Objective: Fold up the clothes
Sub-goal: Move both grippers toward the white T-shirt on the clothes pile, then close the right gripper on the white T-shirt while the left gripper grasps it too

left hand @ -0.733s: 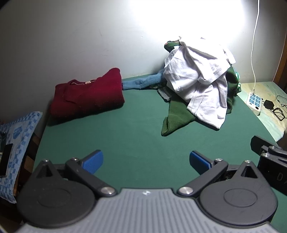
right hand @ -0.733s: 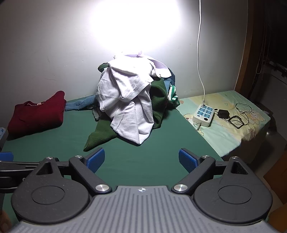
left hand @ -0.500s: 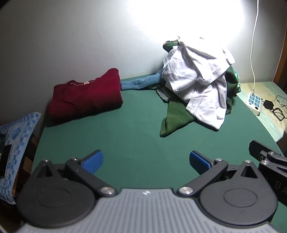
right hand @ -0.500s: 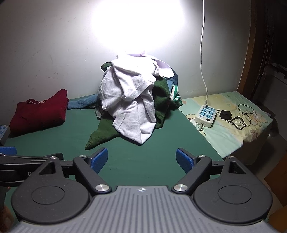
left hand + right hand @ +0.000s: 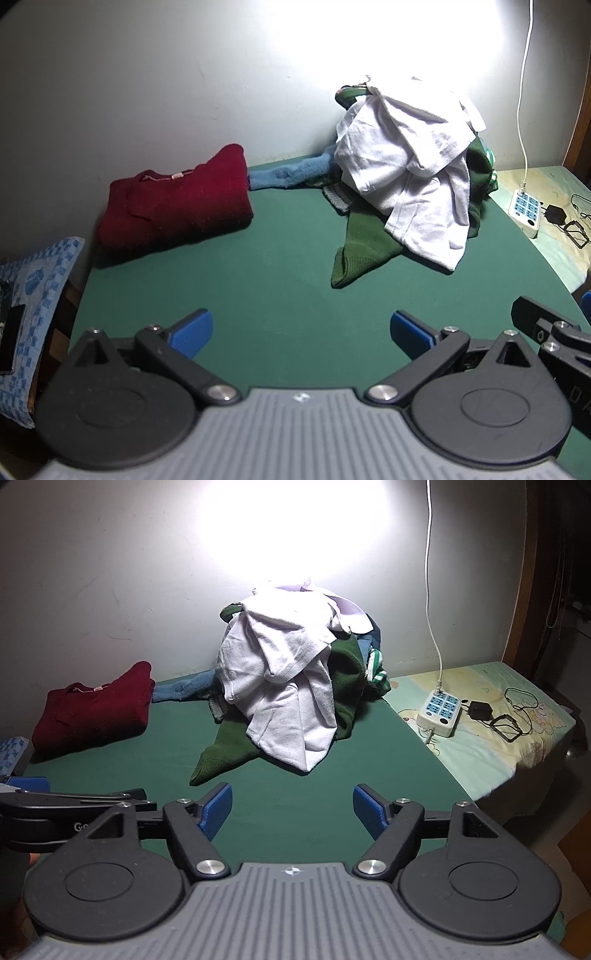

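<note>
While both the left gripper [image 5: 301,330] and right gripper [image 5: 291,806] were held agape and empty, a red sweater [image 5: 173,199] lay folded at the green mat's [image 5: 280,266] back-left corner and a heap of clothes [image 5: 291,686] was left unfolded at its back edge.

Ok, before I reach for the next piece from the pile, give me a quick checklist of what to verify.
1. Left gripper open and holding nothing: ok.
2. Right gripper open and holding nothing: ok.
3. Green cloth bare in front for folding: ok.
4. White garment on top of the pile and reachable: ok, it drapes over the green sweater.
5. Red sweater already folded and off to the left side: ok.
6. Whether the white garment is tangled with pieces below: cannot tell.
</note>
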`<state>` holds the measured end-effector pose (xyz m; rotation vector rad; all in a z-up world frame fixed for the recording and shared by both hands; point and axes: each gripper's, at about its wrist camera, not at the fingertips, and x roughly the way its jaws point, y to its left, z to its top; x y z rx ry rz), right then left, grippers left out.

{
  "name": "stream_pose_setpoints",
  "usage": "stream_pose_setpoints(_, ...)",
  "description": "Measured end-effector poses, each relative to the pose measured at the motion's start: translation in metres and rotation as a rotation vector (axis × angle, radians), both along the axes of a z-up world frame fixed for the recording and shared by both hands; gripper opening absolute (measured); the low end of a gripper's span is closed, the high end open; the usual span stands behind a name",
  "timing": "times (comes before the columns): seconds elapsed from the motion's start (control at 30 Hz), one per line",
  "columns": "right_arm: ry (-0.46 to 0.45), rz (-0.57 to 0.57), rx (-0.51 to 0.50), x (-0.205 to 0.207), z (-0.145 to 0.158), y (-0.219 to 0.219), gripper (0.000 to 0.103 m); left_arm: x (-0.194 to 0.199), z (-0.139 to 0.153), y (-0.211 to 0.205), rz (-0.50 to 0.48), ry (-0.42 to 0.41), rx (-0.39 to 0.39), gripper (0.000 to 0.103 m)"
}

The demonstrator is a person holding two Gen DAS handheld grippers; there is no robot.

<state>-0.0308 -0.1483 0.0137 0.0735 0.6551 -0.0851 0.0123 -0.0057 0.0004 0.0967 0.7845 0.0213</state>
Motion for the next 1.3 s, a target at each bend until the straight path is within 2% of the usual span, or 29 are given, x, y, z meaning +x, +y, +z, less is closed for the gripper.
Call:
stream_pose_setpoints(0.13,-0.018,0.008,-0.028,0.007,0.010,0.001,0.072,0.005,0.007,-0.001,-0.010,-0.015,0.014,0.103)
stream_pose_setpoints(0.37,-0.070,-0.005,-0.014,0.015,0.032,-0.006,0.072,0.015,0.025,-0.001,-0.009,-0.035,0.005,0.103)
stream_pose_setpoints(0.5,-0.055,-0.005,0.003,0.015,0.027,-0.007,0.072,0.013,0.021,-0.001,0.003,-0.017,-0.039,0.103)
stream_pose_setpoints(0.73,-0.017,0.007,-0.004,0.015,0.012,-0.007,0.072,0.014,0.006,-0.003,0.011,0.019,-0.053,0.103)
stream_pose_setpoints(1.03,-0.039,0.041,-0.045,0.039,0.011,-0.016,0.072,0.035,-0.001,-0.016,-0.026,0.014,0.007,0.103)
stream_pose_setpoints(1.3,-0.095,0.074,-0.112,0.096,0.016,-0.035,0.074,0.081,-0.012,-0.037,-0.077,0.058,0.053,0.103)
